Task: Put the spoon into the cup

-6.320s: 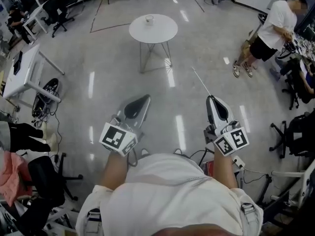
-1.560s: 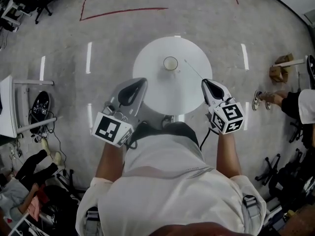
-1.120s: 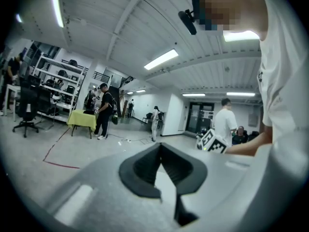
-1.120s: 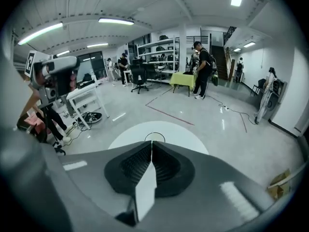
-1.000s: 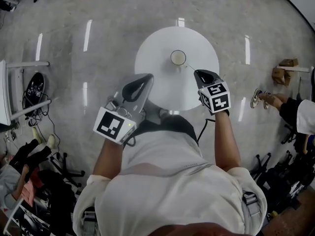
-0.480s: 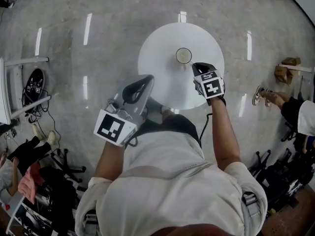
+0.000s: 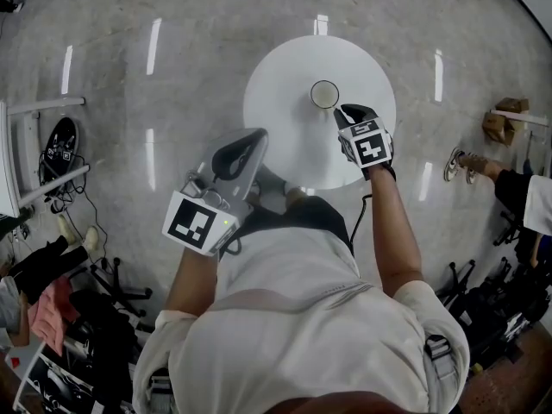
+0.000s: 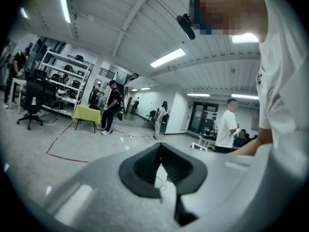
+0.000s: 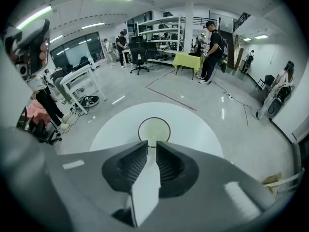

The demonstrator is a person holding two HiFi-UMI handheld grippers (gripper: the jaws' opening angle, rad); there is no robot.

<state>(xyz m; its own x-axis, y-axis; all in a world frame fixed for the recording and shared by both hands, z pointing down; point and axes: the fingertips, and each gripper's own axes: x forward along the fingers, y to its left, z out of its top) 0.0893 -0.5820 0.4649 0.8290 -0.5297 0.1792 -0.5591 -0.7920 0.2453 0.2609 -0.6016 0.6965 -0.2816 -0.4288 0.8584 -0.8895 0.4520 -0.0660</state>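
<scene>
A pale cup (image 7: 324, 94) with a dark rim stands near the middle of the round white table (image 7: 285, 76). My right gripper (image 7: 343, 110) hovers just beside it on the near right, jaws nearly together, shut on the thin spoon. In the right gripper view the cup (image 9: 154, 129) sits straight ahead of the gripper (image 9: 151, 144), and the spoon (image 9: 151, 140) shows only as a thin pale sliver at the tips, reaching to the cup's near rim. My left gripper (image 7: 255, 136) hangs shut and empty by the table's near-left edge; in its own view the left gripper (image 8: 161, 151) points out into the room.
The table stands on a glossy grey floor (image 7: 172, 76). A person's shoes (image 7: 457, 164) and a cardboard box (image 7: 500, 128) lie to the right, a white desk (image 7: 9, 171) and chairs to the left. Several people stand in the room (image 8: 112, 105).
The table has come close under me. My right gripper moved forward and left with the spoon until its tip reached the cup. The left gripper stayed low near the table's edge.
</scene>
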